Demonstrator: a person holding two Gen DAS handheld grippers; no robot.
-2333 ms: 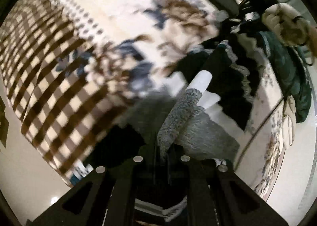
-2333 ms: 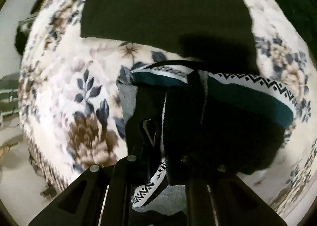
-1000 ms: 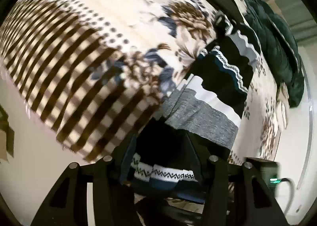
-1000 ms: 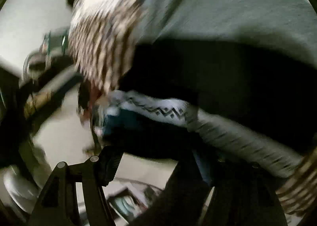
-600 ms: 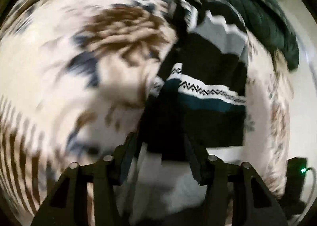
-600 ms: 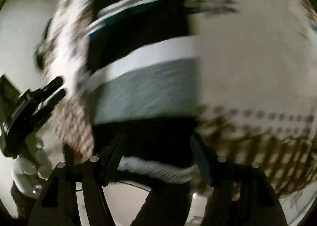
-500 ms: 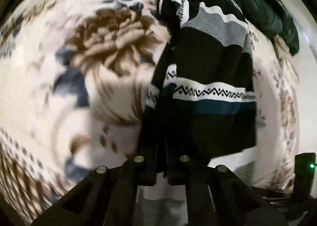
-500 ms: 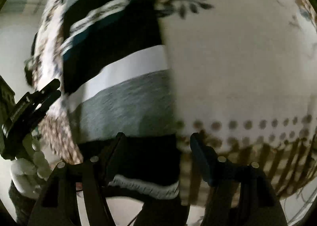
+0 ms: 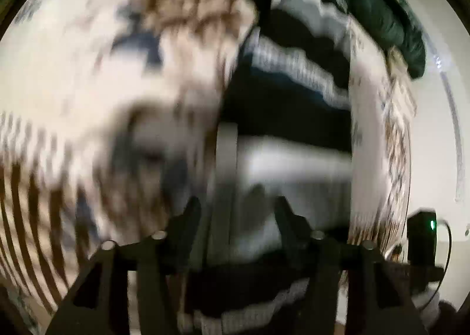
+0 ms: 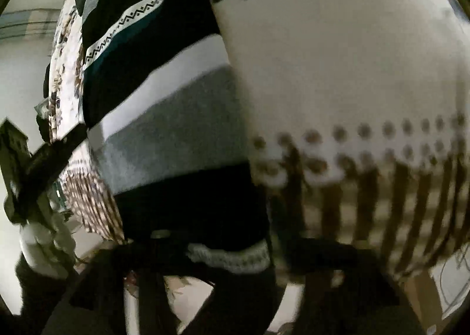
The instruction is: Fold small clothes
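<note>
We're looking at a striped sweater [image 10: 164, 117] lying on a floral blanket [image 10: 337, 56], w/ bands of black, teal, white and grey plus a white zigzag-patterned trim. It's sitting near the blanket's edge, where the print is changing from flowers to dots and then brown stripes.

In the left wrist view everything is smearing w/ motion blur. We're seeing the left gripper [image 9: 236, 217] w/ its two dark fingers [image 9: 188, 217] spread well apart, nothing pinched between them — grey and white bands of the sweater [image 9: 282, 158] are lying just ahead of the gap, apart from the pads as far as we can tell. A dark green bundle of fabric [image 9: 382, 18] is lying at the far side of the blanket [image 9: 102, 70], beyond the sweater. A small black device w/ a green light [image 9: 423, 232] is showing at the right, off the blanket.

In the right wrist view the right gripper [image 10: 223, 264] is sitting at the sweater's near hem — a knitted grey-white cuff band [image 10: 232, 255] is lying right at its front. The fingers are dark and blurred against black fabric, so we can't tell whether they're parted or clamped on the hem. At the left edge, approx. beside the sweater, we're glimpsing the other dark tool [image 10: 50, 158], blurred.
</note>
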